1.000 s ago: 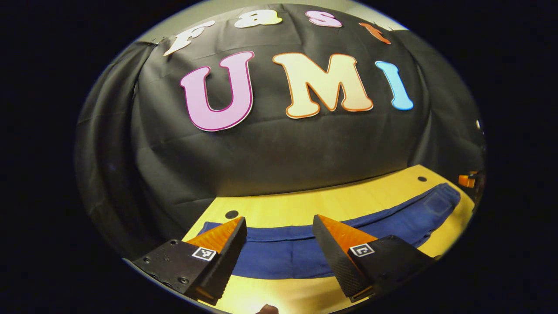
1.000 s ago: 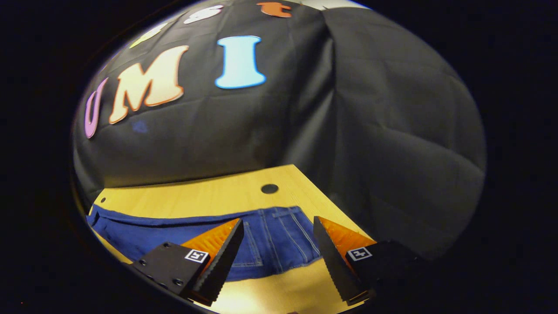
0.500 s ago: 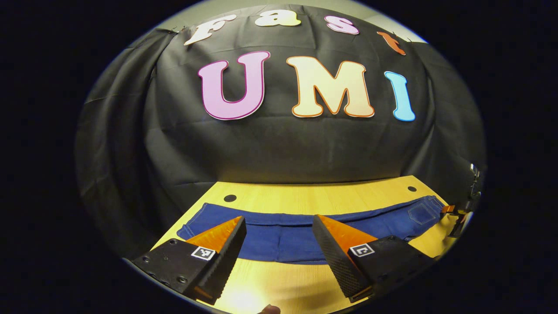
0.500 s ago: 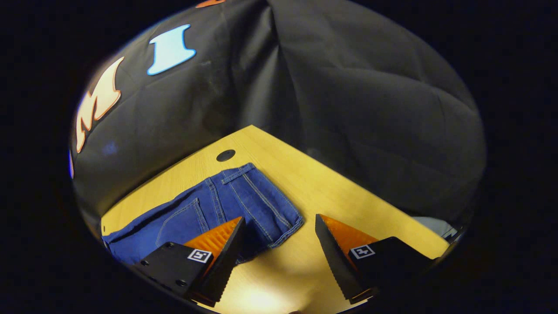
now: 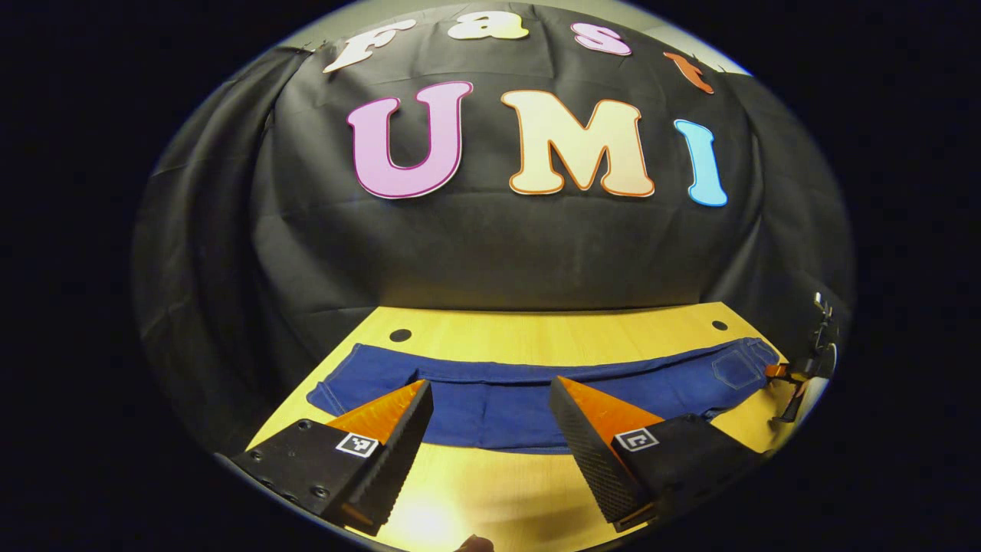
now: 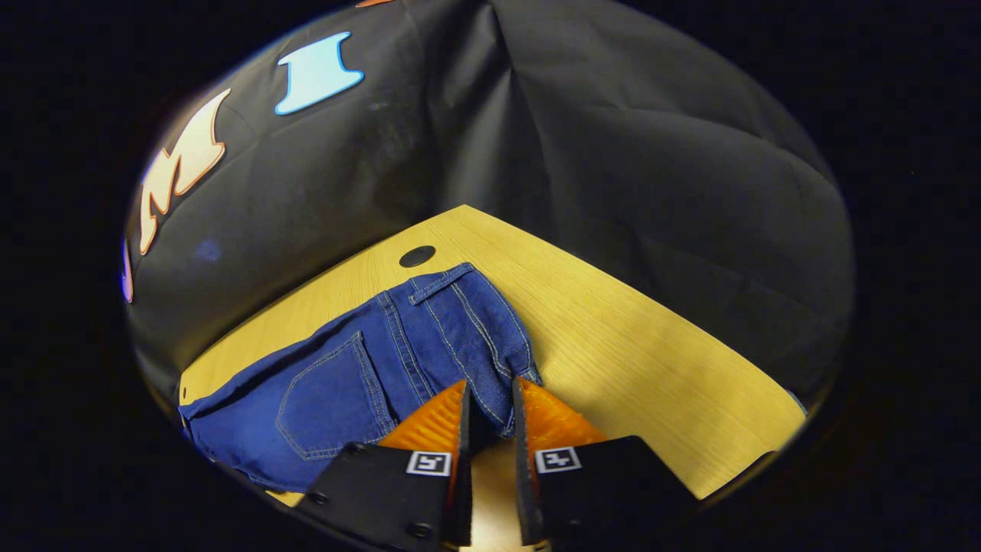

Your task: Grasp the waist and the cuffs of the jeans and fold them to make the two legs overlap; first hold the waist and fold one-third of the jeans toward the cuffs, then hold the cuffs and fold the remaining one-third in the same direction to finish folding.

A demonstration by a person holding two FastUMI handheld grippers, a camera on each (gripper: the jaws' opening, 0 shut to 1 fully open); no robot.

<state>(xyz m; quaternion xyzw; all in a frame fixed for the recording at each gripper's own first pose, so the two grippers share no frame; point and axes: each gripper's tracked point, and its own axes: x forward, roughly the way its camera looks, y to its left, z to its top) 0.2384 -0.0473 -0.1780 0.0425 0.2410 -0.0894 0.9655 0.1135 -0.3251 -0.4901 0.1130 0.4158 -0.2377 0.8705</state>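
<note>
Left gripper [image 5: 490,399] hangs low, fingers spread wide apart with nothing between them, tips level and pointing forward. A fingertip [image 5: 469,543] of the holding hand peeks in under them. Right gripper [image 6: 489,399] has its fingers drawn nearly together, a narrow gap left, and the jeans' [image 6: 368,368] waist edge sits in that gap at the tips. It also shows far off to the right of the left fingers.

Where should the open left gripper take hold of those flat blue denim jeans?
At the cuff end, coming in low from the near table edge. The blue denim jeans lie flat, and the right gripper already pinches the waist corner, so the left gripper suits the opposite end.
</note>
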